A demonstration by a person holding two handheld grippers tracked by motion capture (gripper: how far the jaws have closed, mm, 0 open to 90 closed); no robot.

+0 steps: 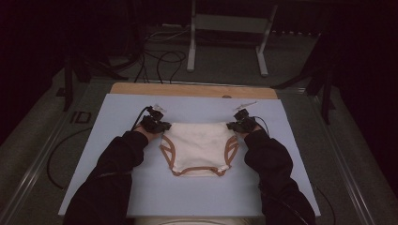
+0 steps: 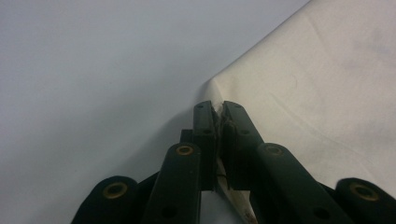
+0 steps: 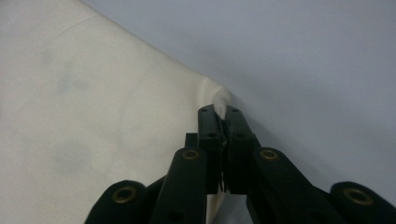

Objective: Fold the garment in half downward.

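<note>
Underwear (image 1: 199,145), cream-colored with tan-orange trim round the leg openings and the crotch edge, is lying flat on the table (image 1: 141,187), stretched between the two grippers. The left hand-held gripper (image 1: 158,124) has its jaws clamped on the waistband corner on its side, and the right hand-held gripper (image 1: 239,125) is doing the same at the other corner, so the waistband runs straight from one to the other and the rest of the garment spreads back toward the person from there.

Table top is a pale bluish-grey sheet, matte and smooth, with a strip of bare wood (image 1: 192,90) showing along the far edge, beyond both grippers. Room around it is pretty dark: grey floor (image 1: 225,65), some black cables (image 1: 162,63) snaking around past the table, and a light grey metal frame (image 1: 230,28) standing further back.

Left gripper view shows the fabric (image 2: 317,93) up close: soft, slightly wrinkled knit, with the corner bunched into a little peak right where the black jaws pinch it, a sliver of cloth poking out below them. Right gripper view is the same deal, a small puffy tuft of the fabric (image 3: 93,116) sticking up just above the closed jaw tips. The jaws themselves are flat black bars with brass-looking rivets. Dark sleeves (image 1: 117,159) come in from the near side behind each gripper.
</note>
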